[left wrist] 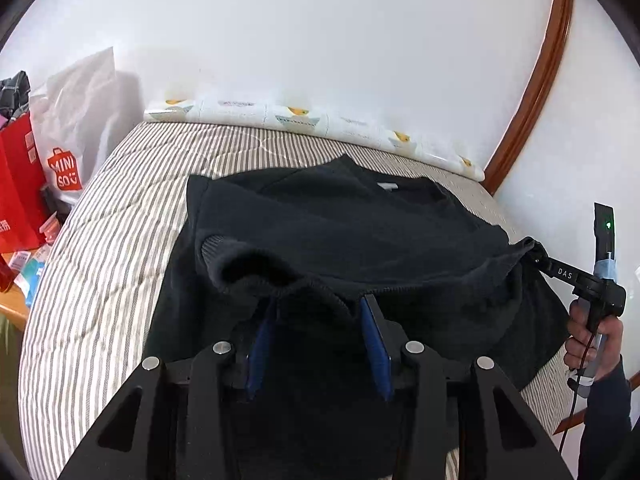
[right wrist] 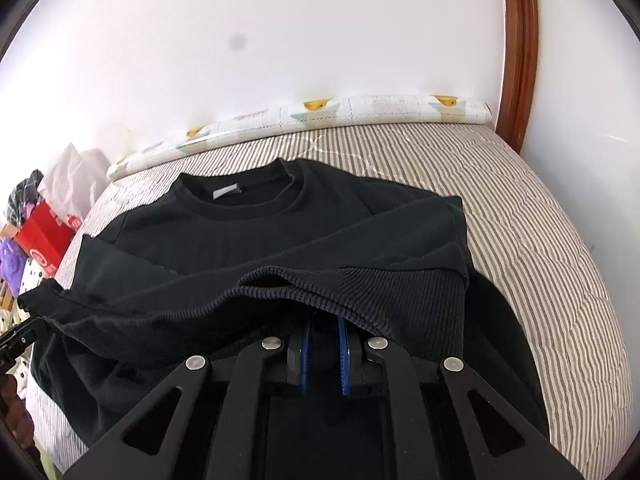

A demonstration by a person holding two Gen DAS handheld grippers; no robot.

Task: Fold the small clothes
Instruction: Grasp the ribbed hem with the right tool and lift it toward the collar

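A black sweatshirt (left wrist: 340,224) lies on the striped bed, collar with a white label toward the wall, sleeves folded across the chest. It also shows in the right wrist view (right wrist: 248,236). My left gripper (left wrist: 316,312) is shut on the ribbed bottom hem near its left corner and holds it raised above the body of the shirt. My right gripper (right wrist: 324,324) is shut on the ribbed hem near the right corner, also lifted. The right gripper also shows in the left wrist view (left wrist: 536,256), gripping the hem's far corner. The fingertips are hidden under fabric.
The striped mattress (left wrist: 120,240) ends at a white wall with a patterned cushion strip (left wrist: 304,116) along it. A wooden frame (left wrist: 532,92) stands at the right. Bags, a red box (left wrist: 20,184) and clutter sit left of the bed.
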